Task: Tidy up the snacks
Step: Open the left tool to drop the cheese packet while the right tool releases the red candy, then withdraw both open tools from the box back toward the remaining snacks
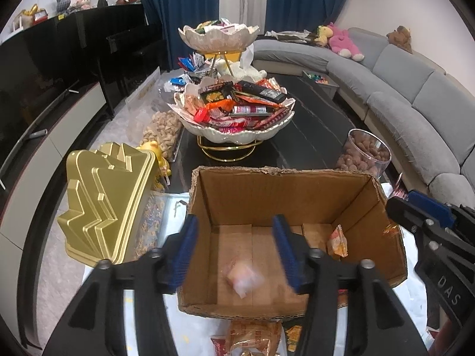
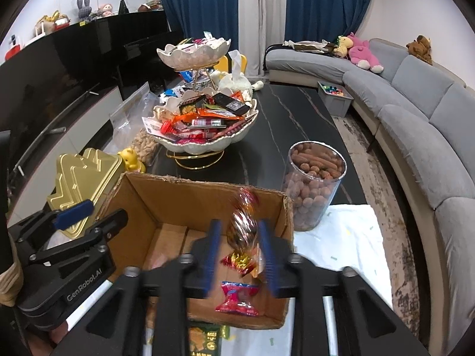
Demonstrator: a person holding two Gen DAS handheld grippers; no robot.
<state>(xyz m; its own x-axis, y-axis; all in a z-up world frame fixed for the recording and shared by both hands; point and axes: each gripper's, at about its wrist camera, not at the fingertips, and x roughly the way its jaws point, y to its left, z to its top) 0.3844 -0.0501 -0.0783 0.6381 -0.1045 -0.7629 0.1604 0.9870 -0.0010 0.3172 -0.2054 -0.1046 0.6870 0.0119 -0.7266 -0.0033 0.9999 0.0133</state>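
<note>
Tongs, both pairs (image 1: 236,247) (image 2: 239,252), spread above cardboard box (image 1: 350,198); falling candy (image 2: 243,228) risked snagging, missing box.

Far off, dark blue curtains (image 2: 202,14) flank a pale sheer panel. A curved grey sofa (image 2: 421,109) with plush toys runs along the right; a black cabinet (image 1: 98,38) lines the left wall. The floor looks pale, marbled.

The dark marbled bench (image 2: 285,112) carries a two-tier shell bowl stand (image 2: 204,145) heaped with snacks, a clear jar of brown nuts (image 2: 311,195), a gold tin (image 1: 104,204), a small yellow figure (image 2: 130,158) and an open cardboard box (image 1: 279,195) resting on a white cloth (image 2: 341,237).
</note>
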